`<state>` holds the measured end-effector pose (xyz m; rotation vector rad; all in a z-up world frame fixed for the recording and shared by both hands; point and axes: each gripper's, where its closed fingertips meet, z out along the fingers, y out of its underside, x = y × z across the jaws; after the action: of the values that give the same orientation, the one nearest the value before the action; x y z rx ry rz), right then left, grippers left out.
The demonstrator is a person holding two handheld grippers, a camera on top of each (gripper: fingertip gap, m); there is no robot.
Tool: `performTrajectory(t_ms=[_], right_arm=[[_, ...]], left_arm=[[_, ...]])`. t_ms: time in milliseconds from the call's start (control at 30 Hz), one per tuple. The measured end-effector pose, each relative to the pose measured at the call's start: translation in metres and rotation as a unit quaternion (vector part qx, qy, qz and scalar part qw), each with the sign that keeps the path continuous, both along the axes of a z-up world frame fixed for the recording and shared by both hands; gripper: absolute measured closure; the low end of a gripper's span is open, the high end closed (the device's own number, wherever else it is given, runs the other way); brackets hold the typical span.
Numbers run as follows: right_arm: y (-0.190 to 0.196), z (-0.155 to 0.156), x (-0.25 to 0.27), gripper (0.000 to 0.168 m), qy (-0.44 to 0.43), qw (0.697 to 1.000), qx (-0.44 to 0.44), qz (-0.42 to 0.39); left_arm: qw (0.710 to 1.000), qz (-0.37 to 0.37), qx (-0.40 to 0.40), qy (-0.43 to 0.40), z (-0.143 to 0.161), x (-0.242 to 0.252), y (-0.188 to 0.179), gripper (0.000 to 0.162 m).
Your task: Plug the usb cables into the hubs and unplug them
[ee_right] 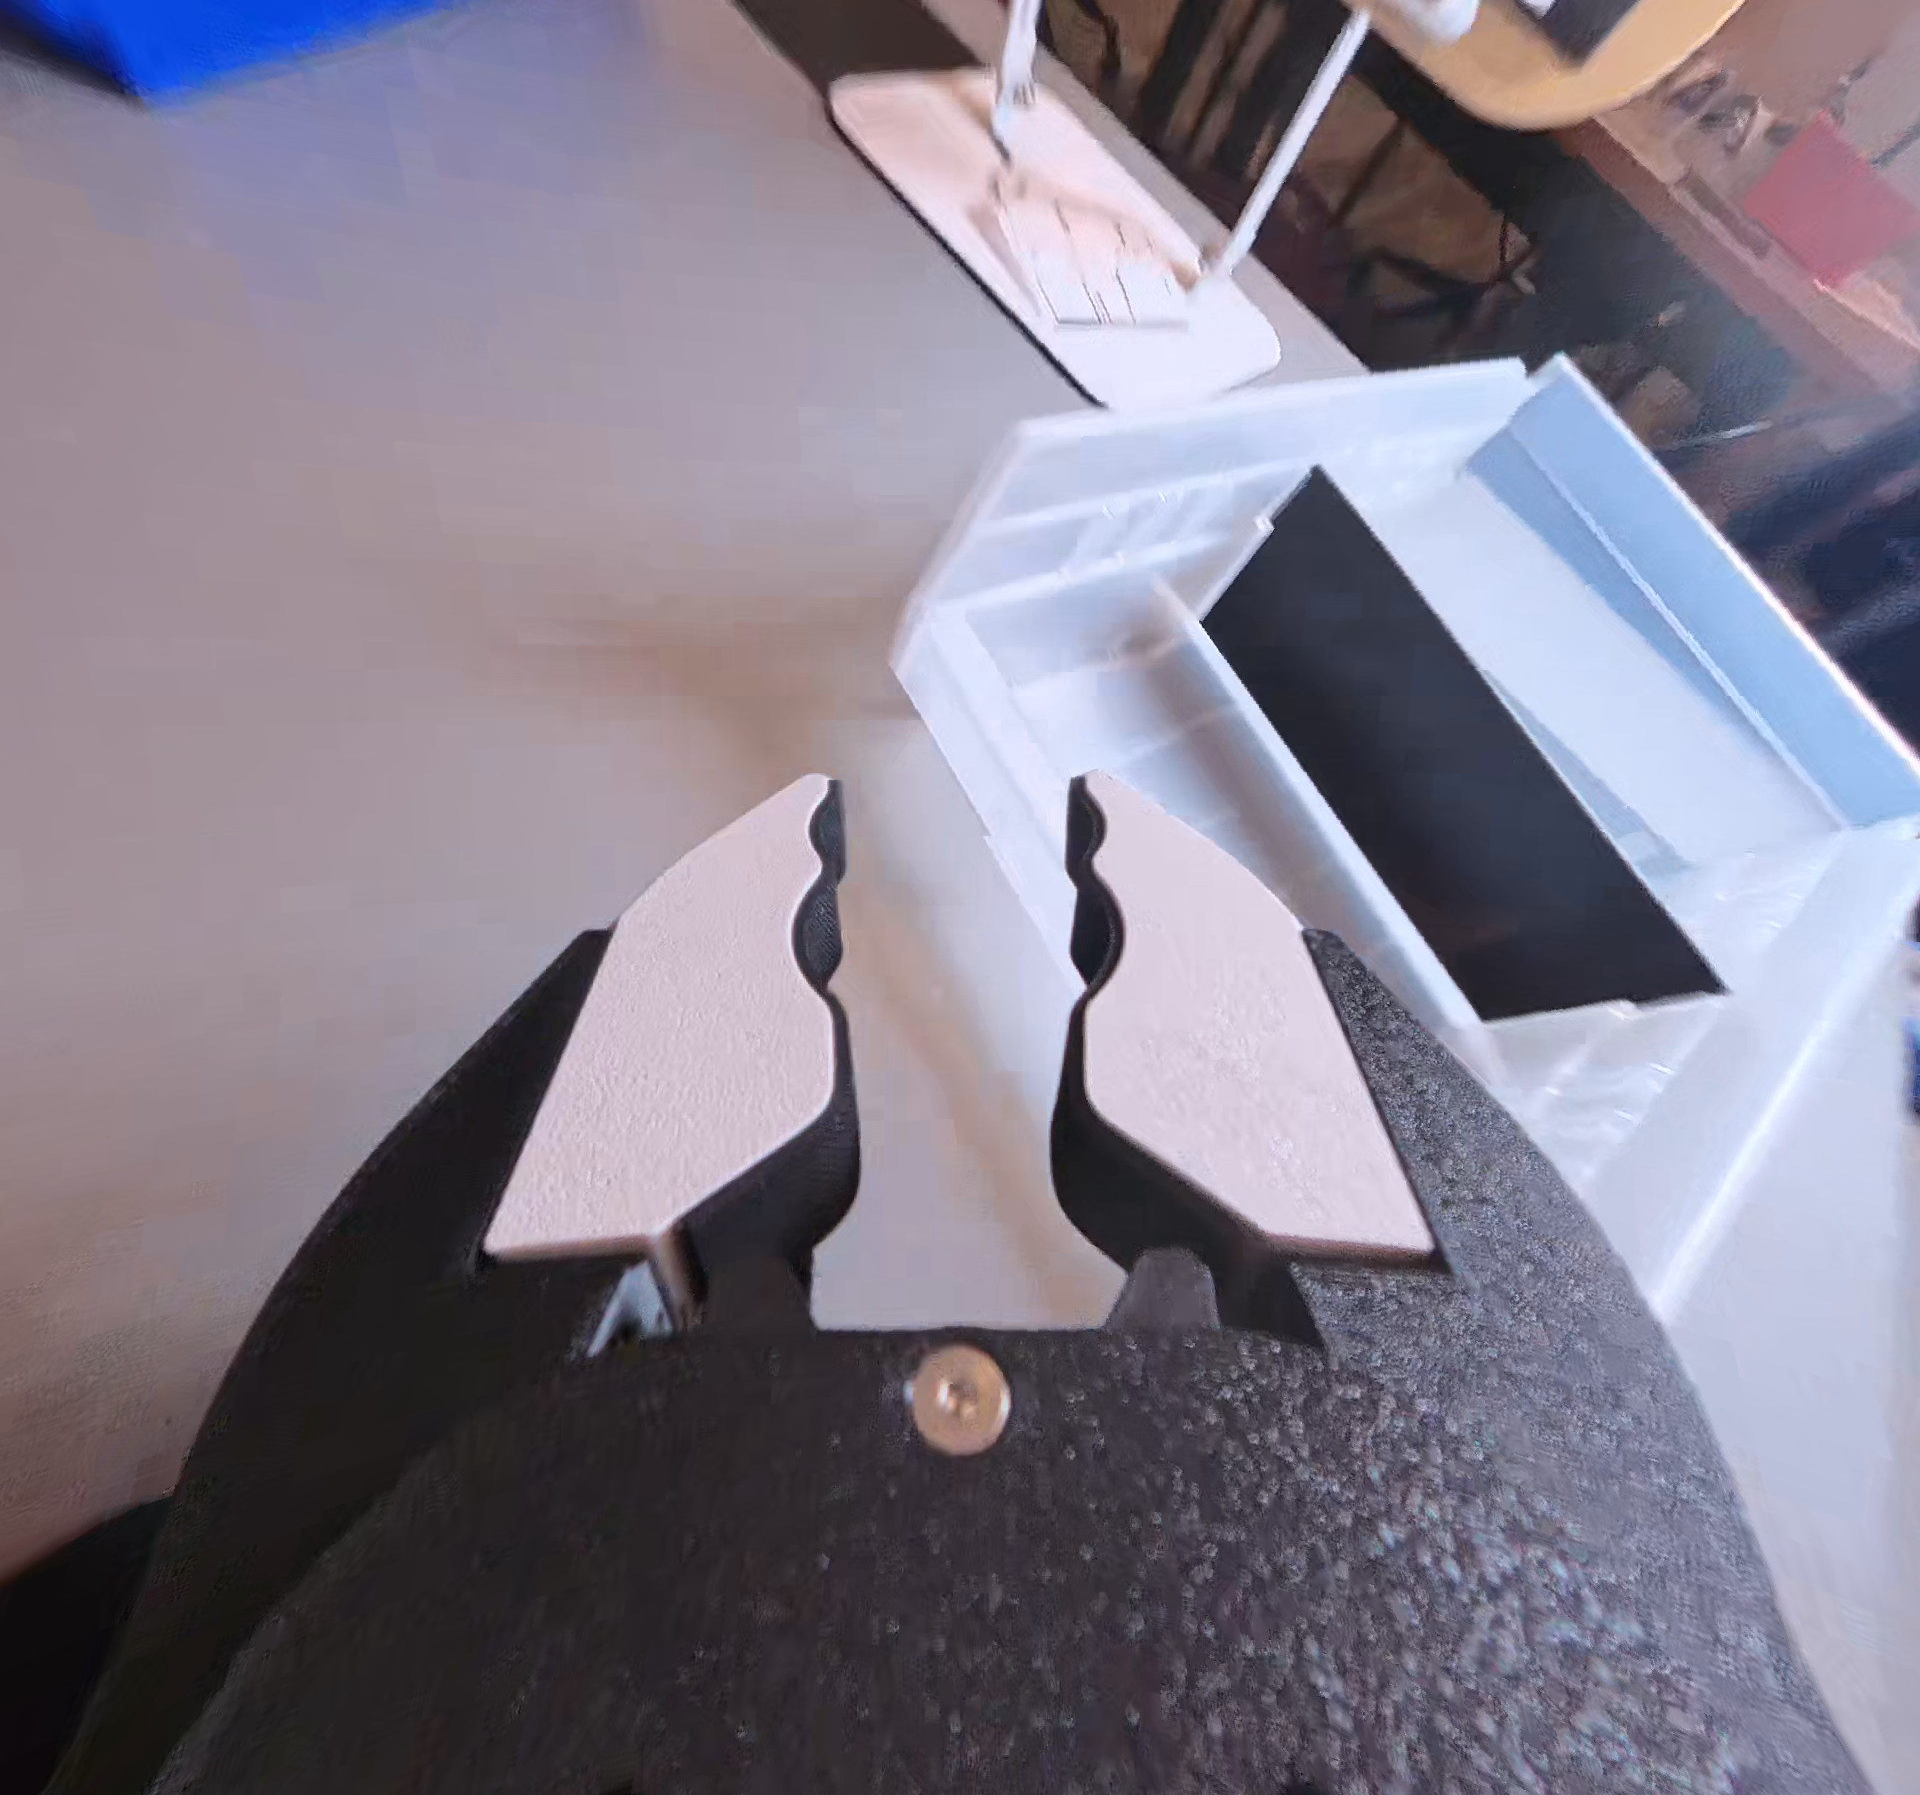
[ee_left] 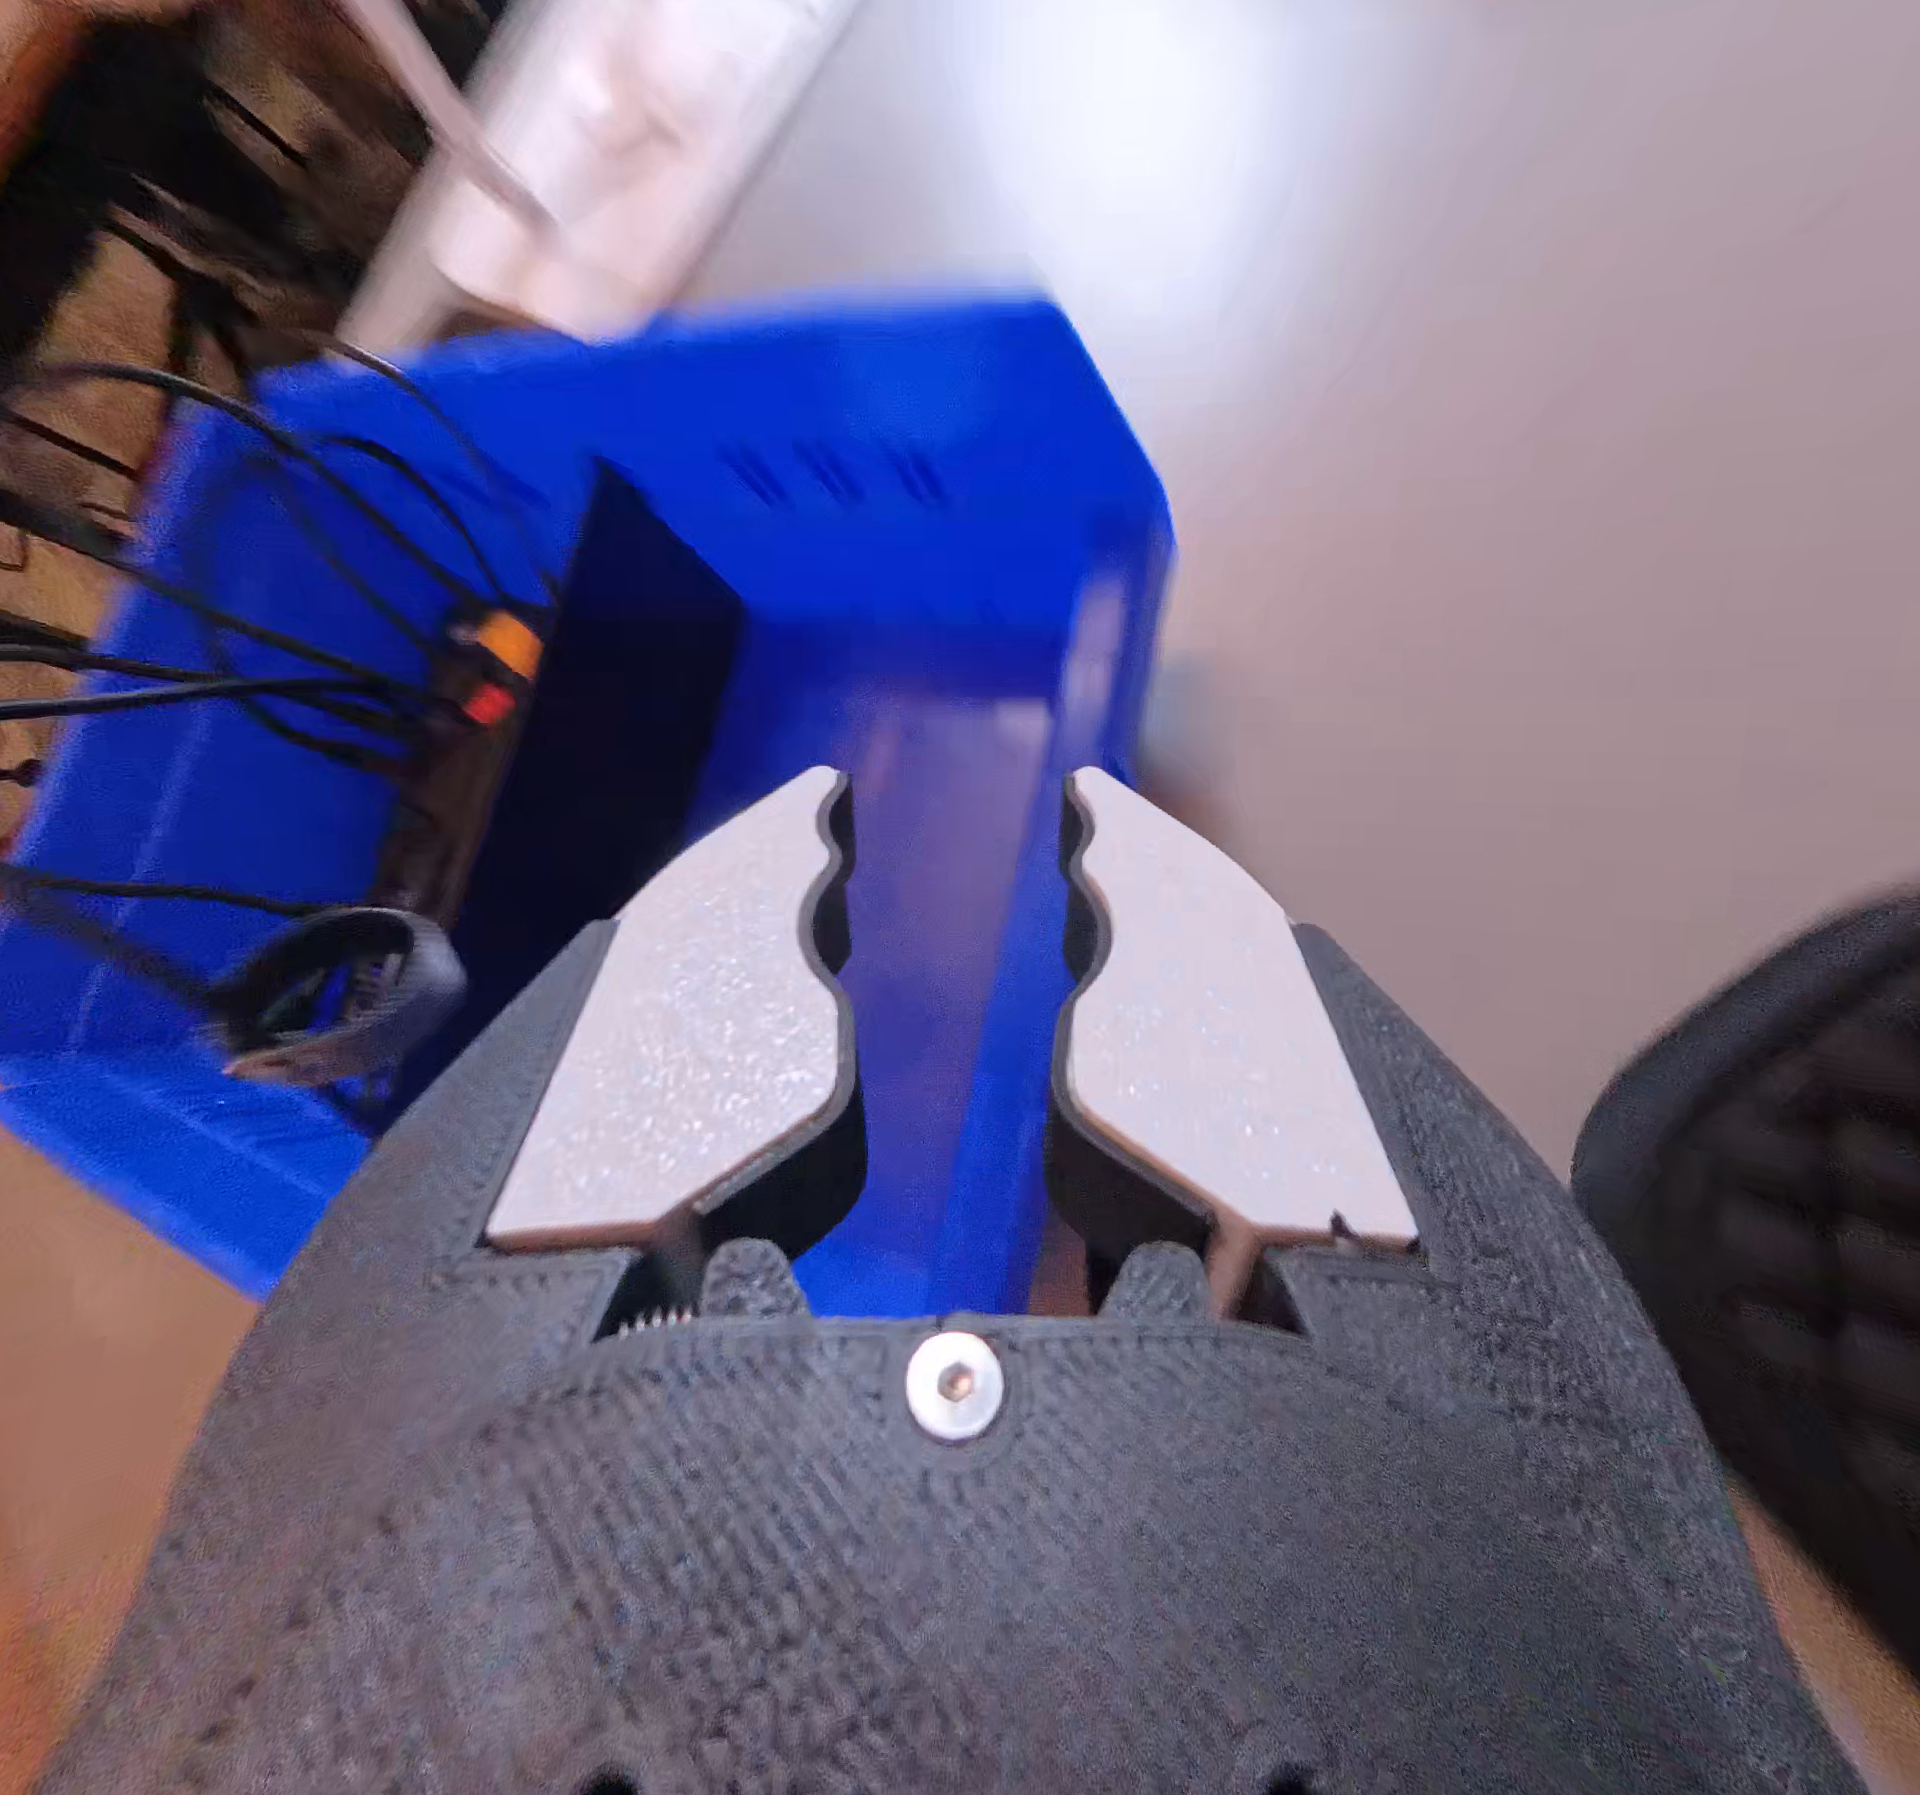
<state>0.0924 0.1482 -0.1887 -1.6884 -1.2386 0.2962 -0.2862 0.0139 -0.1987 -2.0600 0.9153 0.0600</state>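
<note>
the pale bench [ee_right: 364, 498] filled both views, blurred with motion. on it, in the left wrist view, sat the big blue bin [ee_left: 831, 519], tilted across the frame, its near wall running straight up between the left claw's fingers. the left claw [ee_left: 956, 789] was apart, nothing between its grey pads [ee_left: 707, 997], hanging just above that blue wall. inside the bin, a dark upright panel [ee_left: 623, 706] divided the space, and on its left side a dark hub [ee_left: 447, 810] stood with a bunch of thin black usb cables [ee_left: 260, 602] fanning out of it toward the left edge. an orange plug [ee_left: 509, 639] and a red one [ee_left: 488, 704] sat at the top of that cluster, right against the panel. whether every cable was seated i could not tell through the blur. lower down, a black coiled strap or cable end [ee_left: 343, 987] lay in the bin near the left finger.

over on the right wrist view, a white clear-plastic bin [ee_right: 1455, 706] sat on the bench to the right, with a black rectangular insert [ee_right: 1455, 758] inside it. the right claw [ee_right: 956, 789] was apart too, empty, poised over bare bench just beside the white bin's near corner. a white flat stand base [ee_right: 1049, 218] with thin white rods stood farther back, and a corner of the blue bin showed at top left.
</note>
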Motion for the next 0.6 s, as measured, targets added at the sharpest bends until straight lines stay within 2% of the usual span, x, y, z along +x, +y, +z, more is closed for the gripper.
performTrajectory(t_ms=[67,133,233,267,367,433,500,567,600], right_arm=[[-0.013,0.010,-0.015,0.128,0.057,0.998,-0.018,0.015],[-0.023,0.014,-0.031,0.130,0.096,0.994,-0.029,0.034],[-0.031,0.008,-0.049,0.133,0.115,0.992,-0.017,0.057],[-0.032,0.003,-0.052,0.133,0.111,0.992,-0.010,0.062],[-0.040,-0.012,-0.059,0.134,0.098,0.992,-0.011,0.080],[-0.044,-0.016,-0.060,0.135,0.092,0.992,-0.010,0.086],[-0.046,-0.018,-0.060,0.136,0.093,0.992,-0.010,0.089],[-0.046,-0.017,-0.059,0.137,0.095,0.991,-0.010,0.090],[-0.046,-0.016,-0.058,0.137,0.099,0.991,-0.010,0.090]], left_arm=[[0.994,0.038,0.055,-0.090,0.043,-0.005,0.020,0.127],[0.982,0.076,0.074,-0.154,0.070,-0.012,0.045,0.131],[0.962,0.120,0.009,-0.246,0.070,-0.009,0.089,0.126],[0.959,0.149,-0.007,-0.242,0.063,-0.016,0.106,0.126],[0.963,0.224,-0.046,-0.145,0.028,-0.046,0.150,0.123],[0.963,0.225,-0.101,-0.105,-0.002,-0.049,0.166,0.115],[0.966,0.219,-0.132,-0.046,-0.027,-0.054,0.175,0.123],[0.970,0.201,-0.117,-0.075,-0.018,-0.047,0.185,0.158],[0.971,0.211,-0.095,-0.056,-0.011,-0.054,0.189,0.158]])
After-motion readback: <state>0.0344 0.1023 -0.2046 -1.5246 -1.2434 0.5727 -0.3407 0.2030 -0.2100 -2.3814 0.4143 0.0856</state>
